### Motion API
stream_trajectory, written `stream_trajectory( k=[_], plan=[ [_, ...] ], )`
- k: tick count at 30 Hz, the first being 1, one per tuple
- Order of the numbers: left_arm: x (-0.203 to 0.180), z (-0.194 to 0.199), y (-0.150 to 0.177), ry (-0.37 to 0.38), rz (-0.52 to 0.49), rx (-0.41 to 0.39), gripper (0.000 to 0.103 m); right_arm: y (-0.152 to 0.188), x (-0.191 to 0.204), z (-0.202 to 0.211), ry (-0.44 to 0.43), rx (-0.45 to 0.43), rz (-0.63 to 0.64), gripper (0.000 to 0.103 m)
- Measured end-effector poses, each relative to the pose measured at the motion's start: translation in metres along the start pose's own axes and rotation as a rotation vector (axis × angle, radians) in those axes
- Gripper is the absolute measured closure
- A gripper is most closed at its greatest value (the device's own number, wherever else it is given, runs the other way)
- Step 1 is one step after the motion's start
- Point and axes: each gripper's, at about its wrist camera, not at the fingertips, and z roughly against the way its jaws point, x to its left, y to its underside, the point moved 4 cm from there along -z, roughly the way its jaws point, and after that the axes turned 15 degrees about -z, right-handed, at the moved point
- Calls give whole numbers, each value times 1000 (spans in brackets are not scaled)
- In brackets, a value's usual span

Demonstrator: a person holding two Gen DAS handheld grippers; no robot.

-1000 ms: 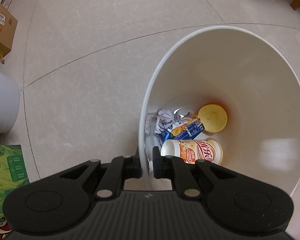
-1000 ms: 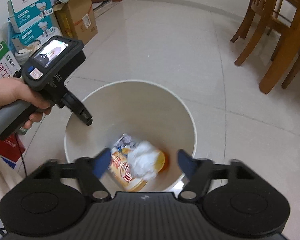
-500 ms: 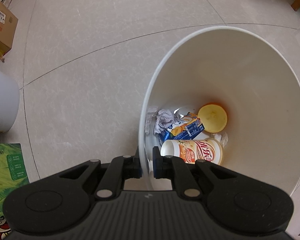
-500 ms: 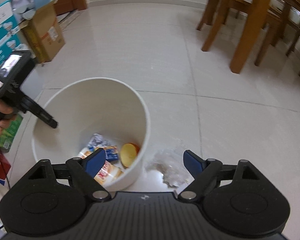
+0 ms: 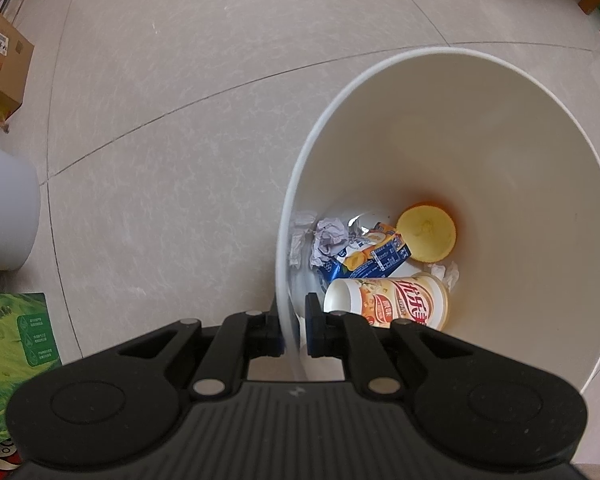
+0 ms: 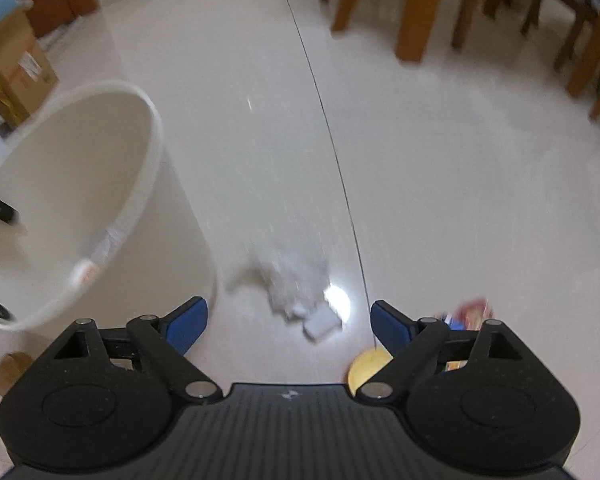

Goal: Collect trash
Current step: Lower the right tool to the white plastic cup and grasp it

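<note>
My left gripper (image 5: 293,330) is shut on the rim of the white trash bin (image 5: 540,128), one finger outside and one inside. At the bin's bottom lie a cream drink cup (image 5: 388,300), a blue carton (image 5: 374,258), a yellow lid (image 5: 426,234) and crumpled paper (image 5: 330,238). In the right wrist view the bin (image 6: 80,184) stands to the left. My right gripper (image 6: 288,322) is open and empty above the floor. Ahead of it lies a clear crumpled plastic wrapper (image 6: 296,276) with a small white piece (image 6: 320,324). A yellow round thing (image 6: 366,366) and a red packet (image 6: 470,310) lie by the right finger.
Wooden table and chair legs (image 6: 416,12) stand at the back right. Cardboard boxes (image 6: 14,64) sit at the far left, another box (image 5: 0,64) and a green carton (image 5: 12,344) left of the bin. A white cylinder (image 5: 4,216) stands close by.
The right gripper has swung away from the bin to the right, and now faces the plastic wrapper on the floor. The left gripper has kept its hold on the bin rim.
</note>
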Motion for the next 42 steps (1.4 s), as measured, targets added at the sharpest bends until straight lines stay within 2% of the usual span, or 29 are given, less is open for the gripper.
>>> stream_trajectory(
  k=[10, 17, 21, 31, 35, 42],
  plan=[
    [-3, -1, -1, -12, -5, 5, 96, 26, -25, -102, 45, 91, 28, 11],
    [-4, -3, -1, 2, -13, 20, 95, 25, -31, -151, 65, 90, 1, 12],
    [-5, -3, -1, -14, -27, 23, 95, 29, -30, -178, 98, 102, 1, 14],
    [-2, -4, 0, 20, 7, 26, 96, 28, -21, -205, 124, 98, 70, 27],
    [1, -3, 0, 31, 9, 26, 96, 28, -20, -208, 122, 111, 76, 42],
    [0, -3, -1, 29, 6, 24, 96, 23, -22, -202, 128, 117, 60, 42]
  ],
)
